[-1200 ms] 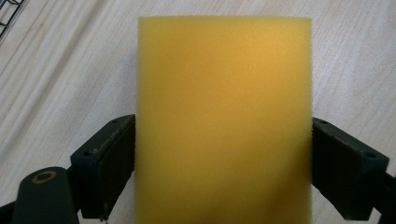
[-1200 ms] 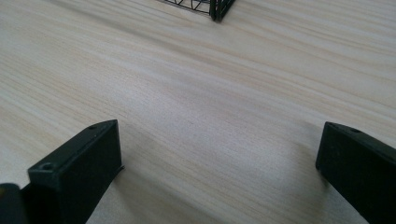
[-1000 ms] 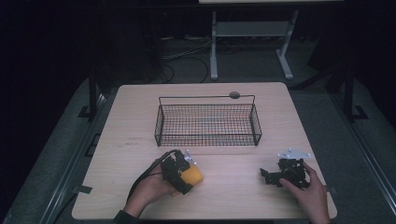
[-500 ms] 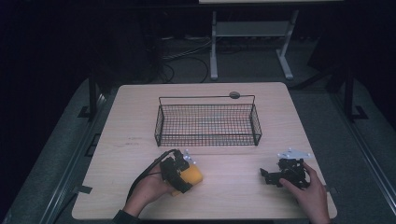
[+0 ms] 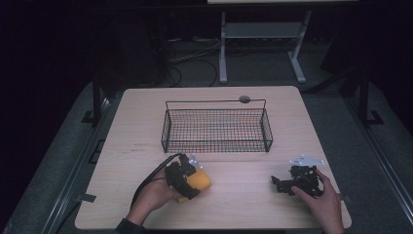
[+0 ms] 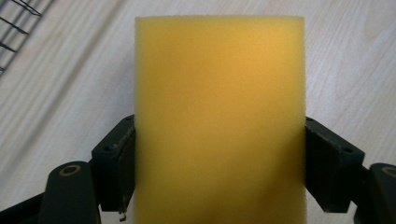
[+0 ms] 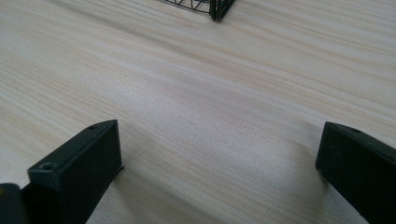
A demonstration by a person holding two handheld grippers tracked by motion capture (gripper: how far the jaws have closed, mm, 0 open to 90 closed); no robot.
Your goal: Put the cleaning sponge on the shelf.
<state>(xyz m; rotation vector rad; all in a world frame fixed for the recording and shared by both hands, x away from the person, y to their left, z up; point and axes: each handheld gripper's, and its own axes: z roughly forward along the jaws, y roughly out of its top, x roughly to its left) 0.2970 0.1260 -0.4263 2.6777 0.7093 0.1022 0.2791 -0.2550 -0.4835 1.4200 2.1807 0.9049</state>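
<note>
- Right now the yellow sponge [image 6: 219, 121] is held between the two black jaws of the left gripper [image 5: 187, 179]; both pads are pressed against its sides.
- These jaws have just been closing, with the sponge between them.
- The long side of the sponge is pointed straight away from the gripper, and its far end is stuck out well past the jaw tips.
- The sponge is seen at the near left part of the table [image 5: 141, 126], low over the wood or resting on it; which one cannot be told.
- The wire basket [image 5: 216, 126] is found past the sponge, toward the far side of the table and a little to the right, near but not touching.
- The sponge is likely meant for the basket, so the near wall of the basket would have to be cleared first by lifting.
- Nothing else is placed between the sponge and the basket.
- The right gripper [image 5: 280, 185] is kept well apart at the near right, its jaws wide open over bare wood with nothing between them.
- A small round grey thing [image 5: 244, 99] is seen behind the basket, out of the way.
</note>
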